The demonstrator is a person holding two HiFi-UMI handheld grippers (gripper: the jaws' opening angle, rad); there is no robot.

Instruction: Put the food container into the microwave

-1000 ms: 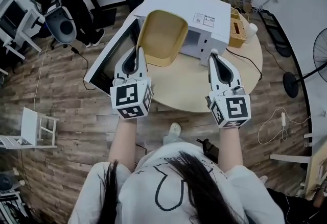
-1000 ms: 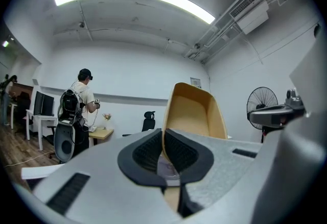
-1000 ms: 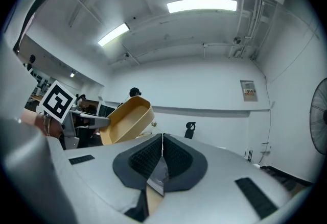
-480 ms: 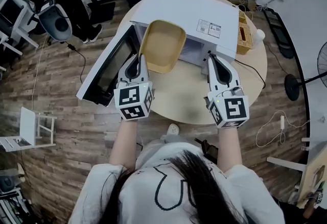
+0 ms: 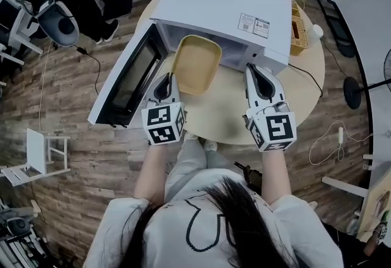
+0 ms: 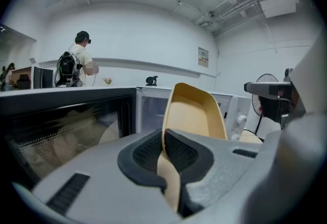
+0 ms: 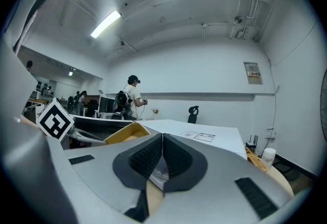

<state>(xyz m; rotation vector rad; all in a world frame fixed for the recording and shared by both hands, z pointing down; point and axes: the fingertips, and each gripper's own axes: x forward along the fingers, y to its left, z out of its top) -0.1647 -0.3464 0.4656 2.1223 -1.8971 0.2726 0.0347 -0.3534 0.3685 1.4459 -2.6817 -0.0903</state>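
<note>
A yellow food container (image 5: 196, 64) hangs tilted at the mouth of the white microwave (image 5: 226, 9), whose door (image 5: 125, 80) stands swung open to the left. My left gripper (image 5: 166, 80) is shut on the container's near rim; in the left gripper view the container (image 6: 194, 113) rises between the jaws with the open cavity behind it. My right gripper (image 5: 259, 74) is shut with nothing in it, just in front of the microwave's right front corner. In the right gripper view the container (image 7: 122, 133) shows at lower left.
The microwave sits on a round wooden table (image 5: 217, 108). A tissue box (image 5: 299, 30) and a small white bottle (image 5: 314, 33) stand at the table's far right. Office chairs, a person and a floor fan (image 5: 366, 86) surround the table on the wooden floor.
The left gripper has carried the container forward and lower, from above the door to the microwave's opening. The right gripper moved forward a little alongside.
</note>
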